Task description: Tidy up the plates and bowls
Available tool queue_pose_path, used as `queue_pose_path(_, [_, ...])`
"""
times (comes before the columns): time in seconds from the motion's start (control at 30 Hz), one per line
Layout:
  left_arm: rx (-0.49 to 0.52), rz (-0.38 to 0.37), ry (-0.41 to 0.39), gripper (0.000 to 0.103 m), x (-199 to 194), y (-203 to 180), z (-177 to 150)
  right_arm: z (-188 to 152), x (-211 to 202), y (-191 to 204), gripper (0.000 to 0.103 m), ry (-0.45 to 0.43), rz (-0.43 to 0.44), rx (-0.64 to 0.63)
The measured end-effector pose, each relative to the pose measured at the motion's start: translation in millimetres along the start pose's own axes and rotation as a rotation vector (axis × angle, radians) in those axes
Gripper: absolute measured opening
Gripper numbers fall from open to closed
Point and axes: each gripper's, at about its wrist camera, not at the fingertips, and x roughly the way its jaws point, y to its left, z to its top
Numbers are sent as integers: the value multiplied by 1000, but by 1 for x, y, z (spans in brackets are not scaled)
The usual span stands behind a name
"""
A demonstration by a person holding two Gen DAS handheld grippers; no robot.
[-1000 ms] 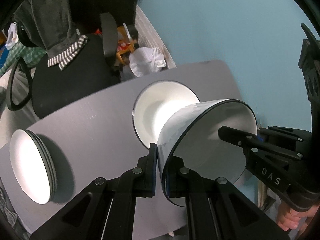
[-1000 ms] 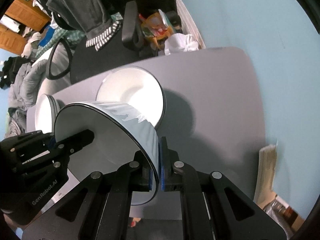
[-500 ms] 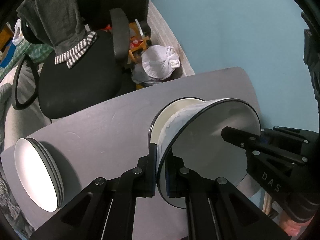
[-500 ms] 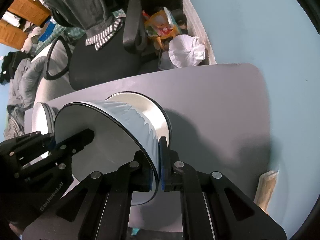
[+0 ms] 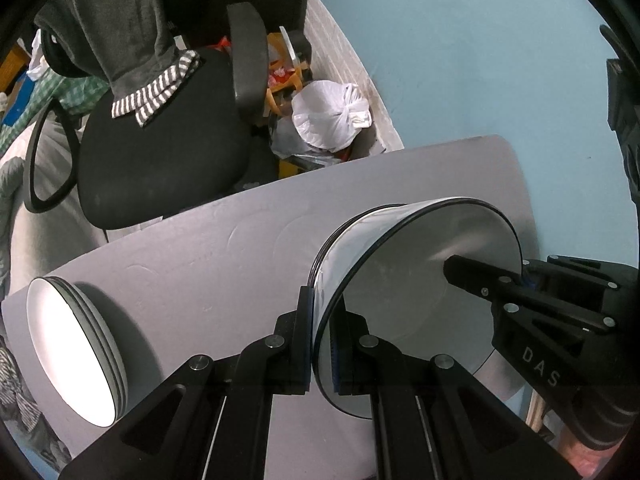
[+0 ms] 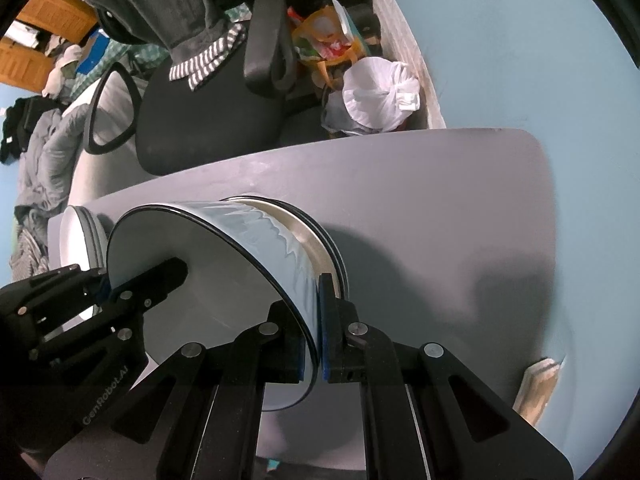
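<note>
Both grippers hold one pale blue bowl with a dark rim [image 5: 404, 300], [image 6: 224, 280]. My left gripper [image 5: 322, 344] is shut on its near rim, and my right gripper [image 6: 316, 340] is shut on the opposite rim. The held bowl is lowered into another bowl [image 6: 320, 240] standing on the grey table [image 5: 208, 256]; only a sliver of that lower bowl's rim [image 5: 320, 256] shows. A stack of white plates with dark rims [image 5: 72, 352], [image 6: 78, 236] sits at the table's left end.
A black office chair [image 5: 160, 152] draped with grey clothes stands beyond the table's far edge. A tied white plastic bag [image 5: 328, 120] and clutter lie on the floor by the light blue wall [image 5: 460, 60]. The table's right corner [image 6: 532, 148] is near that wall.
The held bowl has come down and now nests in the bowl on the table, hiding most of its inside. Both grippers stay shut on the rim.
</note>
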Motion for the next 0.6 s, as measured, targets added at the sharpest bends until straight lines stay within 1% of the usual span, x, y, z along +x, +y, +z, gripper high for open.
queue_pose_path(0.23, [4,-4,27,7,4,0,3,2,5,2,6,34,-8,-7])
queue_pose_path(0.37, [20,10,28,12,5,-2,4,2,6,2,7,44,-15,-11])
queue_pose_path(0.43, [26,25,26,19,5,-2,4,3,7,3,7,52,-25,-14])
queue_pose_path(0.5, [27,34,13,31,3,-1,3,3,8,3,7,61,-35,-16])
queue_pose_path(0.6, [27,41,3,33,0,3,2,2,8,5,7,69,-57,-20])
